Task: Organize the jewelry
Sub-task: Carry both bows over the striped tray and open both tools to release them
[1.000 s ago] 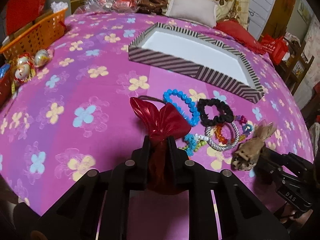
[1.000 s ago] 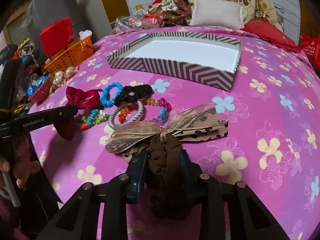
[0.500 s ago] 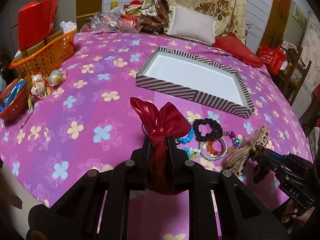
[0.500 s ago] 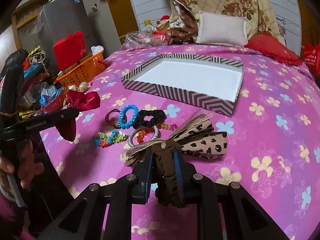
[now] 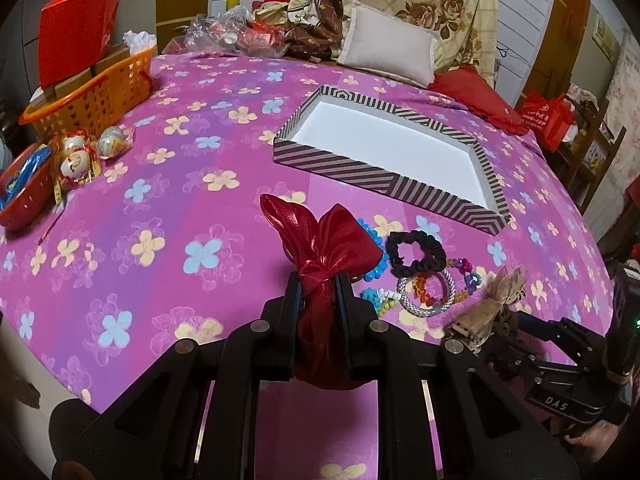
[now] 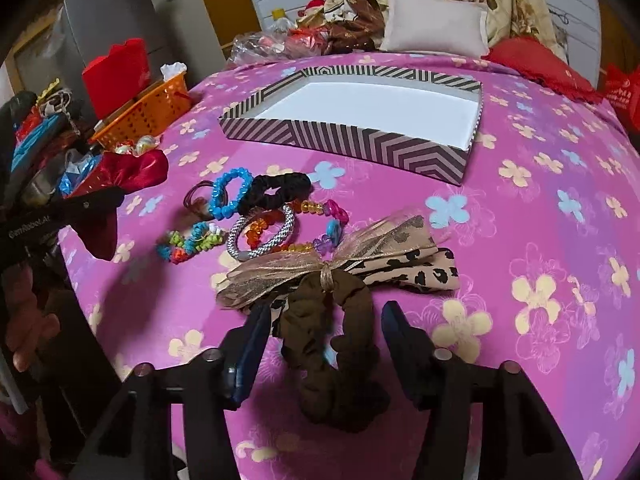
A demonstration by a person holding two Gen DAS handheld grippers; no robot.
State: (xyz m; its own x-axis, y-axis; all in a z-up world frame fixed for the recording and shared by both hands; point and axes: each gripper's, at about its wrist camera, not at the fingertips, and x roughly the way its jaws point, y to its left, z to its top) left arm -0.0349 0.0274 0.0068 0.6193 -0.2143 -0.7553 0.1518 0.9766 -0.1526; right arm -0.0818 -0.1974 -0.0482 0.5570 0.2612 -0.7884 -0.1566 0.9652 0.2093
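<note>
My left gripper [image 5: 318, 280] is shut on a red satin bow scrunchie [image 5: 324, 248], held above the pink flowered cloth; it also shows in the right wrist view [image 6: 120, 184]. My right gripper [image 6: 322, 322] is open, its jaws wide on either side of a brown scrunchie with a leopard-print bow [image 6: 328, 304] that lies between them. The same scrunchie shows in the left wrist view [image 5: 492, 304]. On the cloth lie a blue bead bracelet [image 6: 230, 194], a black scrunchie [image 6: 276, 192], a silver bangle [image 6: 262, 236] and coloured bead bracelets [image 6: 188, 242]. The striped empty tray [image 6: 360, 144] stands behind them.
An orange basket [image 5: 92, 96] with a red box, a red bowl [image 5: 22, 188] and wrapped eggs [image 5: 80, 152] stand at the left edge. Pillows [image 5: 388, 50] and bags lie at the back. A red bag [image 5: 548, 116] hangs at the right.
My right gripper has opened and let go of the brown scrunchie, which now lies between the jaws. My left gripper has lifted and pulled back with the red scrunchie.
</note>
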